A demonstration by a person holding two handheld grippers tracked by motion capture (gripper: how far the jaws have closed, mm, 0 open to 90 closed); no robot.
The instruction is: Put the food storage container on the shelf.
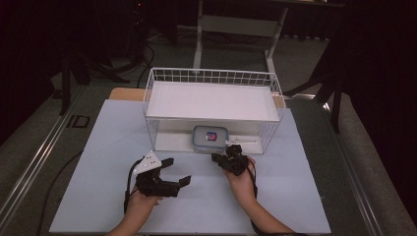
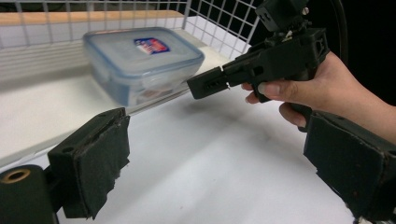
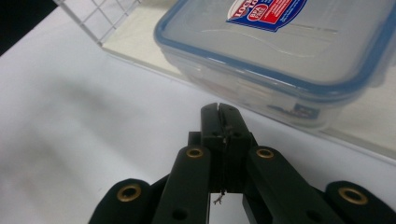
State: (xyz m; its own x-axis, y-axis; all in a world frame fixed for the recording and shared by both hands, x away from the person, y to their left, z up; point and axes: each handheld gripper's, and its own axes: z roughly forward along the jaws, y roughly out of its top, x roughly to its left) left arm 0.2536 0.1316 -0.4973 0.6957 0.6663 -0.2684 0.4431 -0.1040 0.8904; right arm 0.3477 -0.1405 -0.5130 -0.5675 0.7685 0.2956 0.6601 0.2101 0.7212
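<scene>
A: High view: lidded plastic container [image 1: 211,136] sat on the wire basket's [image 1: 162,78] lower shelf, front edge. Right tongs [image 1: 220,158] just short of it, left tongs [image 1: 178,171] spread wide over the table [image 1: 295,196].

B: Left gripper view: nothing between its pads.

A: Right gripper view: tongs fully closed, empty. Container looked rigid, light, slick; grab across the short sides under the lid rim.

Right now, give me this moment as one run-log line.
left gripper: jaws open, empty | right gripper: jaws shut, empty, pointing at container | container: lid on, in wire basket
</scene>
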